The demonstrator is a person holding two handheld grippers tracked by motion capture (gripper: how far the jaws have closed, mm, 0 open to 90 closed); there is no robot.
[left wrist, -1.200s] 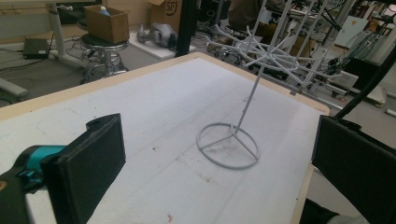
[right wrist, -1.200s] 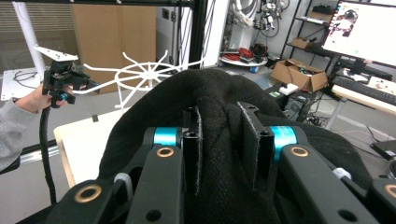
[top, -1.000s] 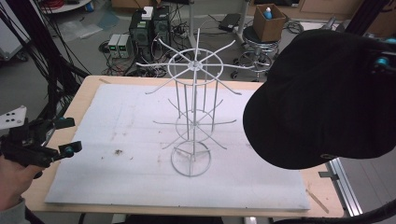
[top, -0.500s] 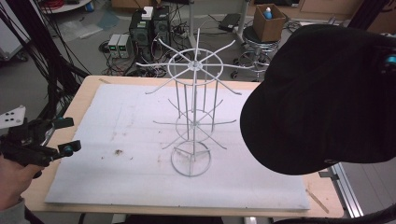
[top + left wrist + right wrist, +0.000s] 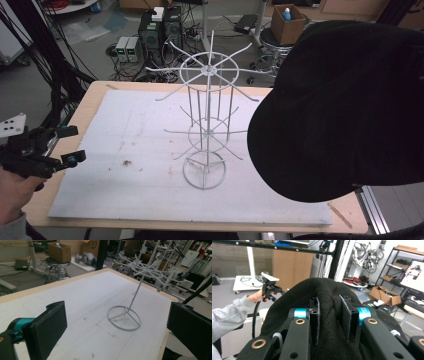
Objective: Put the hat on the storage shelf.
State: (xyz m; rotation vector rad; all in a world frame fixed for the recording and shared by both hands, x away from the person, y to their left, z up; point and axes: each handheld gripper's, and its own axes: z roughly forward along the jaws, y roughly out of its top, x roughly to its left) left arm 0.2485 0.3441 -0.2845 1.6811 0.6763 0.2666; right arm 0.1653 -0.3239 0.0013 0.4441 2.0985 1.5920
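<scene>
The cap [image 5: 345,107], black, soft-knit and rounded, hangs over the table's [image 5: 100,95] right edge beside the white wire rack [image 5: 205,125], pinched in the right gripper [image 5: 333,315]. Since a second ago it has drifted slightly left, toward the rack. The left gripper [image 5: 60,150] waits open at the left edge.

A grey floor [image 5: 95,47] strewn with black cables [image 5: 30,60] is seen beyond the wooden table [image 5: 95,95], which is covered by a white foam sheet [image 5: 150,125]. Computer boxes [image 5: 160,22] and a stool carrying a cardboard box [image 5: 287,22] are placed behind it. A brown panel [image 5: 292,263], black frame posts [image 5: 338,257], shelving [image 5: 398,262] and open cartons [image 5: 384,295] are shown under even indoor light.
</scene>
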